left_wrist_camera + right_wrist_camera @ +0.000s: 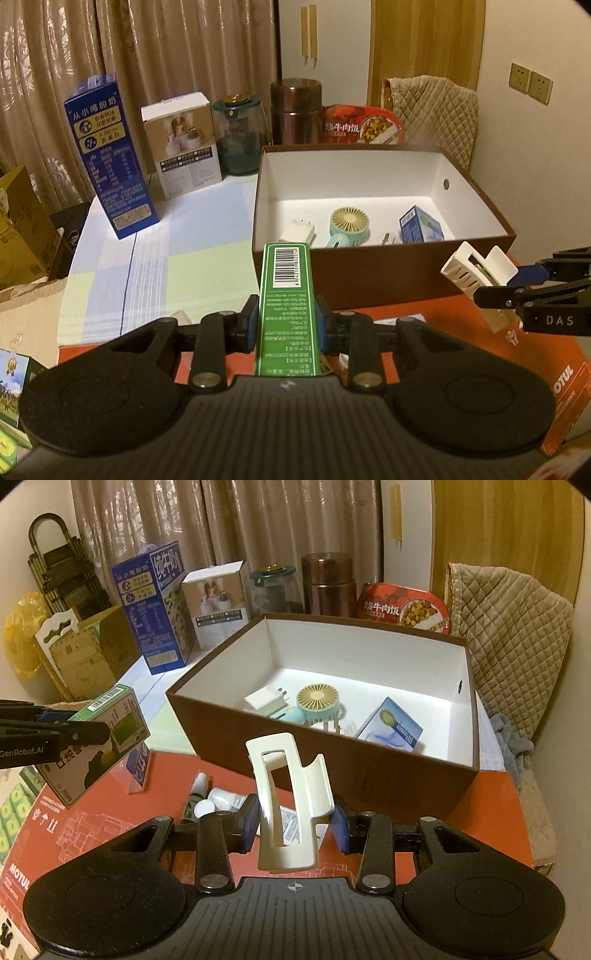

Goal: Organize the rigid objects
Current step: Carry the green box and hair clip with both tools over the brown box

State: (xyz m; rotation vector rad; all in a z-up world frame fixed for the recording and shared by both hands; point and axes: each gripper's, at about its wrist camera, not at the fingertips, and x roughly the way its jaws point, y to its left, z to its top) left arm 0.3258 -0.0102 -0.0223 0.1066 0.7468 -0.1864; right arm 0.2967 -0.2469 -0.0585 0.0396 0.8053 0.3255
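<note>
Green carton (286, 295) with a barcode on its top face sat pinched between the blue pads of the left gripper (287, 325), jutting forward past the fingertips toward the near wall of the brown storage box (388, 280). To its right, the right gripper (295, 825) was clamped on a white hair claw clip (290, 801), which stood upright between the fingers with its prongs pointing toward the same box. Both loads hung above a red-orange cardboard sheet (110, 812), where a few small white-capped bottles (210, 805) lay just beneath the right gripper. Beyond them, the open box with its white interior held a white charger plug (264, 698) at the left, a teal handheld fan (319, 701) in the middle and a small blue box (391, 727) at the right, all close to the near wall. Behind the box stood a blue milk carton (110, 158), a white product box (181, 144), a glass jar (240, 136), a maroon flask (295, 110) and a red meal tub (362, 125).
</note>
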